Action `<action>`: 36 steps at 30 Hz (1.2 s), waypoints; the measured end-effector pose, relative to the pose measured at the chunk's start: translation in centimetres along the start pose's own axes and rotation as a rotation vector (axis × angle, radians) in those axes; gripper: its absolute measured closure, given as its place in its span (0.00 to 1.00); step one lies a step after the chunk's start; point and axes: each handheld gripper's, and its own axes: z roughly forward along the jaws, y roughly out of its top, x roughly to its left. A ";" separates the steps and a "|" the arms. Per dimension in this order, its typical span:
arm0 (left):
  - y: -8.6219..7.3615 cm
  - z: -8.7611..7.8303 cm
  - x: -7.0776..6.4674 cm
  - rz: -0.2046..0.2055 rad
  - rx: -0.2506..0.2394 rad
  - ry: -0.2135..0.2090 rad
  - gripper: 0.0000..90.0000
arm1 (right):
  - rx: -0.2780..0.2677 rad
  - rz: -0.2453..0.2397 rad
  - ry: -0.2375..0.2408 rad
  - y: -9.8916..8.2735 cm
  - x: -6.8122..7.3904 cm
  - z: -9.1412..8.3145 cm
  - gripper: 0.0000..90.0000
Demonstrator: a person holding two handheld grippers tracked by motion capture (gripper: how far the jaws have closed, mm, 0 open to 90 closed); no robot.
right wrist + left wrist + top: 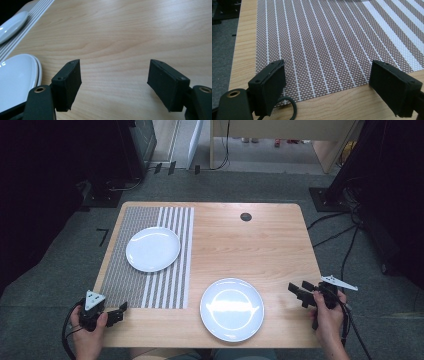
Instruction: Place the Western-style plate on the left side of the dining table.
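Note:
A white plate [152, 248] lies on a brown-and-white striped placemat [130, 285] on the left half of the wooden table. A second white plate [232, 309] rests on bare wood near the front edge. My left gripper [121, 312] hovers at the front left corner, open, over the mat's near edge [317, 82]. My right gripper [299, 292] is held at the front right, open, its jaws pointing left toward the near plate [17, 80]. Nothing sits between either pair of jaws. The far plate [11, 25] appears at the upper left of the right gripper view.
A small dark round grommet [245, 216] is set into the table near its back edge. Bare wood [250, 245] stretches across the table's middle and right. Cables [345, 235] and dark equipment stand on the grey floor around the table.

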 end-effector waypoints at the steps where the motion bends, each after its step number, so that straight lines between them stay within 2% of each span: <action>1: 0.0 0.0 0.0 0.000 0.000 0.000 0.15 | 0.005 -0.005 -0.013 -0.4 -0.3 -0.4 0.30; 7: 0.0 0.0 0.0 0.000 0.000 0.000 0.15 | 0.014 -0.028 -0.055 -1.4 -1.0 -1.7 0.29; 18: 0.0 0.0 0.0 0.002 0.000 0.000 0.15 | 0.025 -0.067 -0.170 -2.8 -1.8 -3.6 0.24; 27: 0.0 0.0 0.0 0.000 -0.001 -0.002 0.15 | 0.053 -0.168 -0.274 -3.9 -0.5 -3.4 0.19; 30: 0.0 0.0 0.0 -0.001 -0.001 -0.003 0.15 | 0.070 -0.230 -0.324 -4.2 0.2 -2.9 0.16; 36: 0.0 0.0 0.1 0.001 -0.002 -0.004 0.15 | 0.075 -0.232 -0.329 -4.2 0.4 -2.7 0.16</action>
